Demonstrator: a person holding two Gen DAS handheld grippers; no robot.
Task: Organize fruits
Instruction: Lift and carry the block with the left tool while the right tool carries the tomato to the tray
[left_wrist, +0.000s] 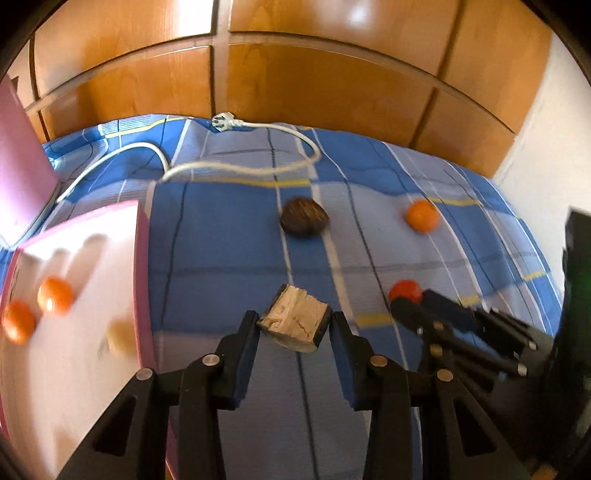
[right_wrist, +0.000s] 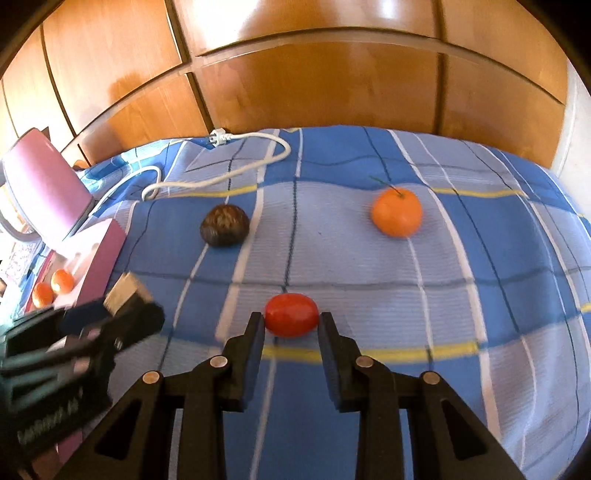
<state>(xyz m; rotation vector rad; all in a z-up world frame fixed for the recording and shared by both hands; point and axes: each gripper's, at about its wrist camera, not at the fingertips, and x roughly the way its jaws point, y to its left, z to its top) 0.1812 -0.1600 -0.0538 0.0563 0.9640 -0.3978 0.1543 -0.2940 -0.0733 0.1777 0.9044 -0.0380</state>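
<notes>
While the left tongs (left_wrist: 294, 325) clamp a pale, rough-cut chunk (left_wrist: 295, 322) with a dark rind, held at the lower middle of the left view, the right tongs (right_wrist: 291, 320) pinch a red tomato (right_wrist: 291, 314) at the lower middle of the right view; both pairs stand narrow, pads pressing on what they hold. Just left of the chunk is a pink box (left_wrist: 142, 280), white inside, filling the lower left of the left view. Two oranges (left_wrist: 54, 301) lie side by side in it, with a pale, blurred lump (left_wrist: 120, 338) nearer the wall by the tongs. Its pink lid (right_wrist: 48, 184) stands tilted at the upper left. Out on the blue checked spread (right_wrist: 369, 266), a dark brown, rough-skinned fruit (right_wrist: 224, 225) lies above and left of the tomato, and a loose orange (right_wrist: 397, 211) with a thin stalk lies well apart at the upper right. A white cable (right_wrist: 236, 155) with its plug curls along the far edge, before the wooden doors (right_wrist: 314, 85).
</notes>
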